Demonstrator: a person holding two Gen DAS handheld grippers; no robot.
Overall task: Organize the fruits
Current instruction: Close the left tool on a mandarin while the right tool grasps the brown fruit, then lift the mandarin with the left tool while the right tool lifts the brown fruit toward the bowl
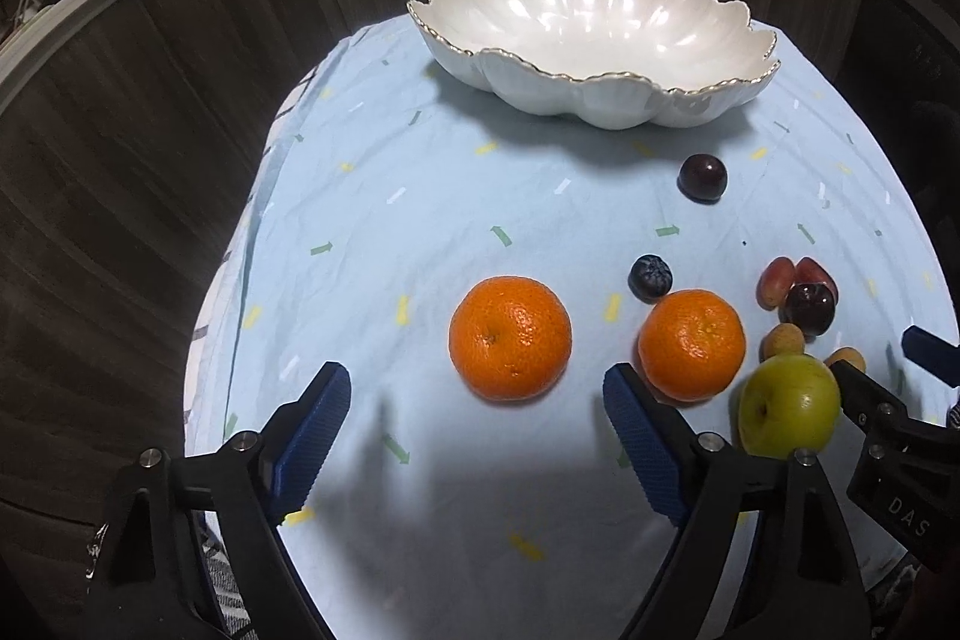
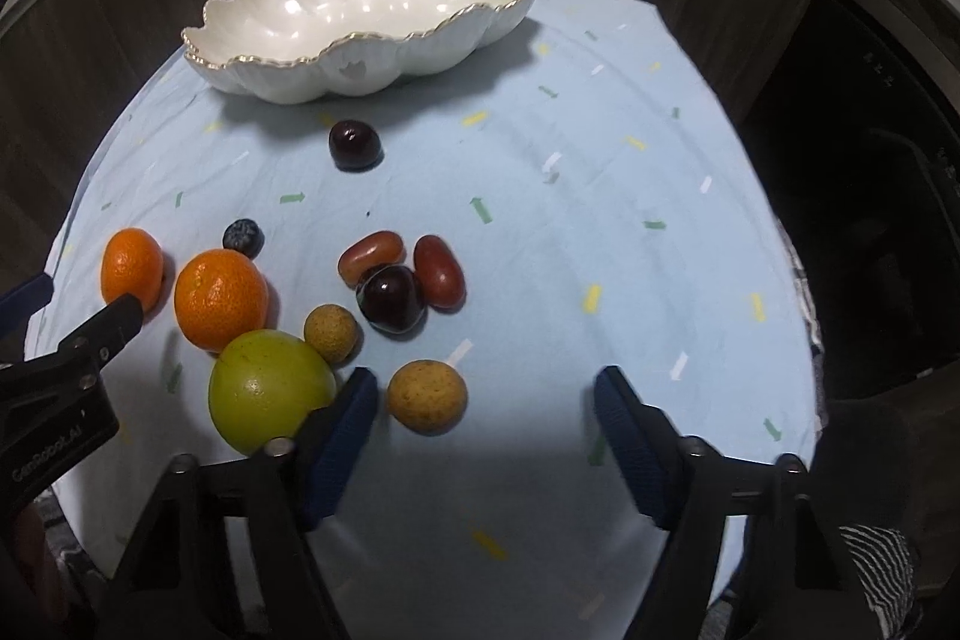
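Observation:
A white scalloped bowl (image 1: 591, 40) (image 2: 360, 22) stands empty at the far side of the light blue cloth. My left gripper (image 1: 477, 424) is open, just short of a mandarin (image 1: 510, 337); a second mandarin (image 1: 691, 343) lies beside its right finger. My right gripper (image 2: 486, 400) is open and empty, a tan longan (image 2: 426, 396) just ahead between its fingers and a green apple (image 2: 270, 388) (image 1: 789, 403) against its left finger. Further out lie another longan (image 2: 331, 331), dark cherries (image 2: 390, 305) (image 2: 355, 144), two red grapes (image 2: 369, 253) (image 2: 439, 271) and a blueberry (image 2: 243, 237).
The round table's cloth (image 1: 420, 196) ends close to both grippers, with dark wood panelling behind. The left gripper's finger shows at the left of the right wrist view (image 2: 90, 334). A dark opening lies right of the table (image 2: 870, 190).

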